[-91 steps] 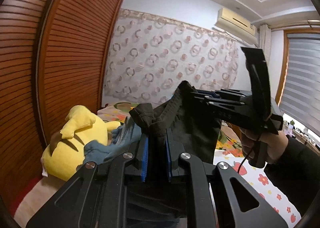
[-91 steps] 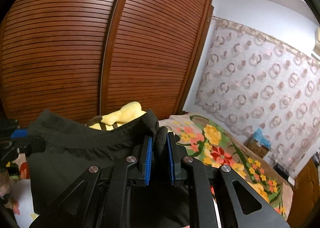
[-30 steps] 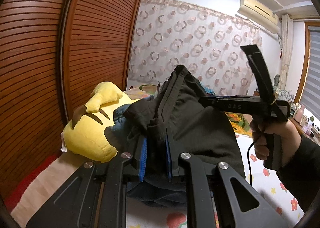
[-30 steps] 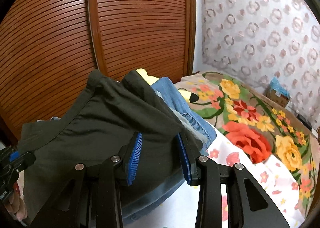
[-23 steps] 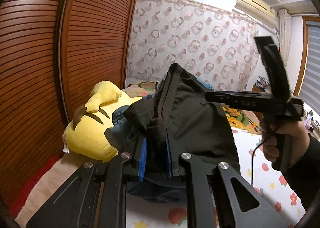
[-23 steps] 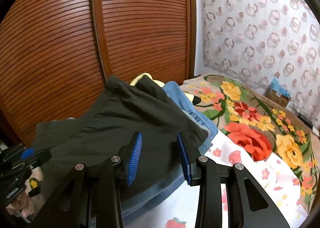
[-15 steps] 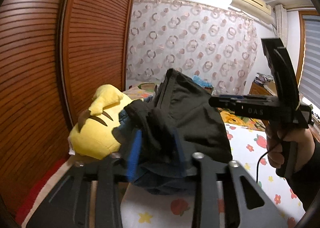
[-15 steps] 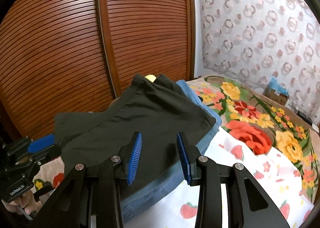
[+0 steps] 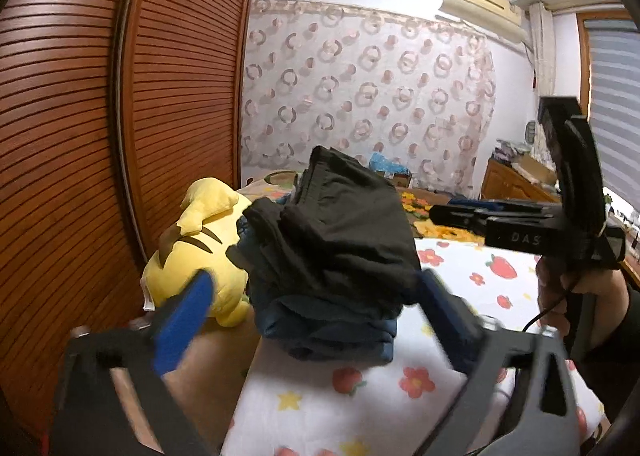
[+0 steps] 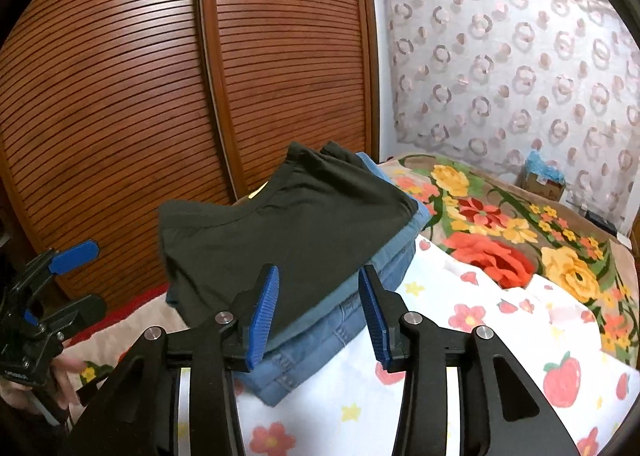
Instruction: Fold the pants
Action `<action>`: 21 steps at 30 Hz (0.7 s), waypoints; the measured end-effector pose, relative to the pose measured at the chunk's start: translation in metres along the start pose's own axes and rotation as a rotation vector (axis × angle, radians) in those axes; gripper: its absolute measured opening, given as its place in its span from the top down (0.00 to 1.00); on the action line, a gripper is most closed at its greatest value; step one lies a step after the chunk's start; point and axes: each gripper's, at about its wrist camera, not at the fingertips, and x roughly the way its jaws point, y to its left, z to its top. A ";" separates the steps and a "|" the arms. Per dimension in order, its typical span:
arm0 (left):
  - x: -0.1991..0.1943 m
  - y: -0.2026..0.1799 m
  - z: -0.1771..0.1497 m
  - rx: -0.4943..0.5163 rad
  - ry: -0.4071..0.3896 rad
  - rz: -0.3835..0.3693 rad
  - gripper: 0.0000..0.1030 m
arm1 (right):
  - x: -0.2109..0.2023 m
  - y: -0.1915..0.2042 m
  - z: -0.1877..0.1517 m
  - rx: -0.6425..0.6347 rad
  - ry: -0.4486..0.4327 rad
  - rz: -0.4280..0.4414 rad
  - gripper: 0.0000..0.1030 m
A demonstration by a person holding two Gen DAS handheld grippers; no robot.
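The folded black pants [image 9: 344, 224] lie on top of a stack of folded blue jeans [image 9: 336, 332] on the bed, next to the wardrobe. My left gripper [image 9: 316, 316] is blurred, its jaws opening wide, and the stack sits beyond them untouched. In the right wrist view the black pants [image 10: 288, 224] cover the jeans [image 10: 332, 332]. My right gripper [image 10: 316, 316] is also opening, just short of the stack's near edge, with nothing pressed between its blue pads [image 10: 262, 316]. Each gripper shows in the other's view: the right gripper [image 9: 436, 212] in a hand, the left gripper [image 10: 90, 280] spread open.
A yellow plush toy [image 9: 200, 248] leans behind the stack by the slatted wooden wardrobe doors [image 10: 160, 76]. The bed has a white fruit-print sheet [image 10: 480, 356] and a floral blanket [image 10: 500, 224]. A patterned curtain [image 9: 360, 96] hangs at the back.
Both grippers let go of the black pants and drew back from them. The pants now rest on the jeans stack. The left jaws sprang wide apart.
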 end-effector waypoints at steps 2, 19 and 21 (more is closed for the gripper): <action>-0.003 -0.005 -0.004 0.026 0.017 0.008 0.00 | -0.008 0.001 -0.005 0.009 -0.007 -0.003 0.52; -0.034 -0.030 -0.010 0.068 0.015 -0.074 0.00 | -0.093 0.041 -0.046 0.054 -0.065 -0.180 0.07; -0.036 -0.036 -0.011 0.078 0.014 -0.087 0.00 | -0.102 0.044 -0.052 0.059 -0.069 -0.192 0.06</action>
